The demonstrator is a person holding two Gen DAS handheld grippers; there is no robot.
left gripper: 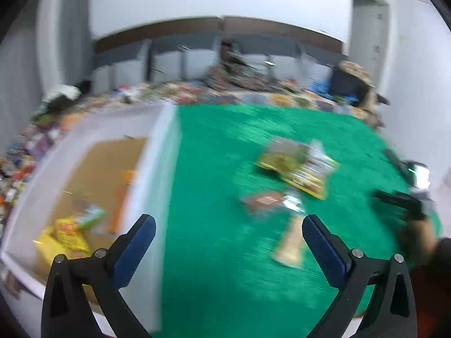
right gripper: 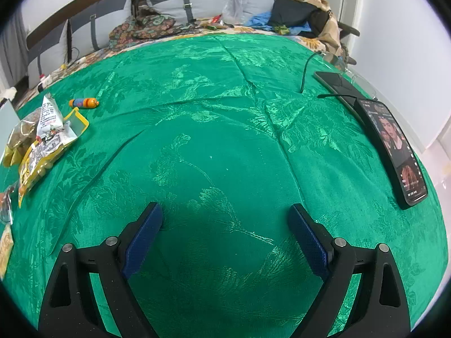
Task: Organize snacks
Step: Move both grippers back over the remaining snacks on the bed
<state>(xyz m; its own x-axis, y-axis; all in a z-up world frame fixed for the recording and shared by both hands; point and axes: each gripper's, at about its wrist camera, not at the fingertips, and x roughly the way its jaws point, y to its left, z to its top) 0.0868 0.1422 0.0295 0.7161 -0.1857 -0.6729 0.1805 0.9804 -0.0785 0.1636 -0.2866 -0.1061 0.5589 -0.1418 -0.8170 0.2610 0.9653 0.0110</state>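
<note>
My left gripper [left gripper: 229, 222] is open and empty above the edge of a white box [left gripper: 157, 169] with a cardboard floor, where yellow snack packs [left gripper: 69, 238] lie. The left wrist view is blurred. On the green cloth [left gripper: 225, 267] beyond lie yellow snack bags [left gripper: 298, 169], a brown packet [left gripper: 263, 201] and a pale wrapped bar [left gripper: 290, 245]. My right gripper [right gripper: 225, 211] is open over bare green cloth [right gripper: 225, 140], nothing between its fingers. At the left of the right wrist view lie yellow snack bags [right gripper: 42, 140] and a small orange tube [right gripper: 84, 103].
A lit phone [right gripper: 394, 146] and a dark tablet with a cable [right gripper: 335, 81] lie along the cloth's right edge. Clothes, a bag [right gripper: 298, 14] and cushions are piled at the far side. A person's hand holding the other gripper [left gripper: 400, 200] shows at the right of the left wrist view.
</note>
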